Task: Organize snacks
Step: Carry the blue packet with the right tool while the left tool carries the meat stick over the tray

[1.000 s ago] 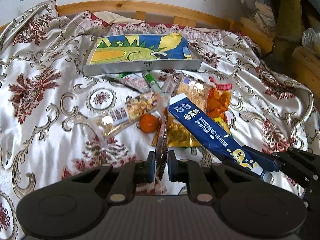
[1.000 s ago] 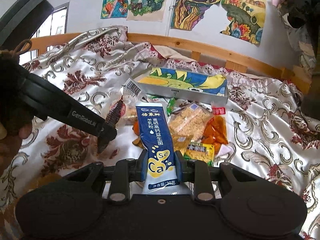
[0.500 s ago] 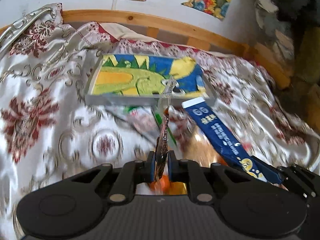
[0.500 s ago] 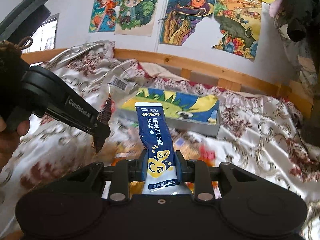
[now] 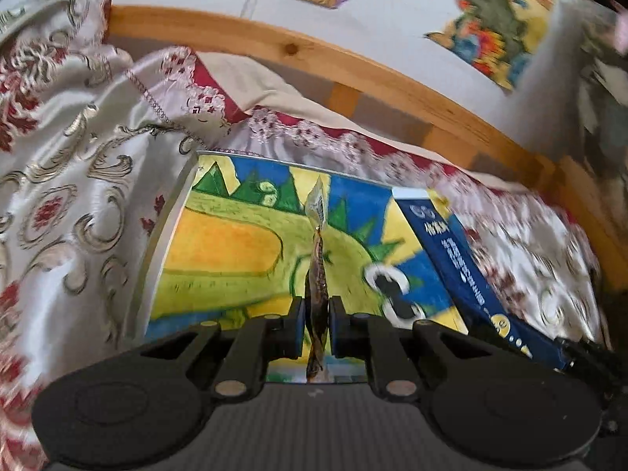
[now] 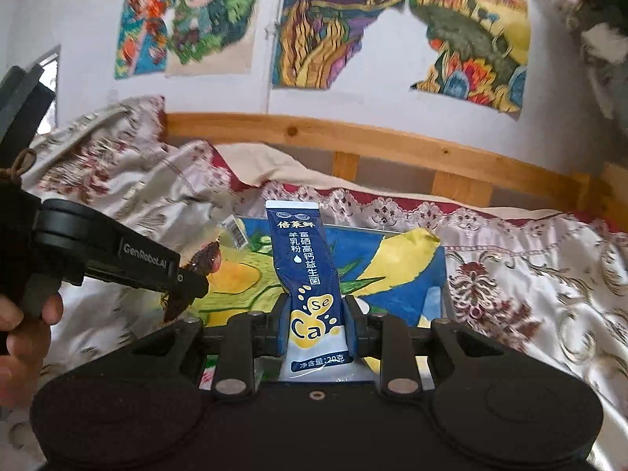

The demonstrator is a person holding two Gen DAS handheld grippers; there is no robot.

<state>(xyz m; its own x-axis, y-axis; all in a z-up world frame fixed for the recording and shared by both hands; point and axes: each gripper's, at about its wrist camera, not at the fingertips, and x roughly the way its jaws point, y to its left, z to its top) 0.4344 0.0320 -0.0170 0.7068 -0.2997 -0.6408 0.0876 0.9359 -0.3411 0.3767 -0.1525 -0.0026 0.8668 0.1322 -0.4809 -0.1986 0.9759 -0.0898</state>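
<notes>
Both held above the painted tray point(image 5: 219, 259) ahead, the left gripper point(image 5: 317, 327) pinches a thin, floppy snack packet point(image 5: 316, 274) edge-on, while the right gripper point(image 6: 317, 329) clamps a light, slippery blue sachet point(image 6: 308, 274) near its bottom.

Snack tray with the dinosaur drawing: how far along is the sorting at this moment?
Nothing visibly rests in the tray yet. In hand: the left gripper pinches a thin snack packet edge-on above the tray, and the right gripper clamps the blue milk powder sachet, also held over it. Left to do: release both. No other snacks show in these views, so the remaining count cannot be judged.
</notes>
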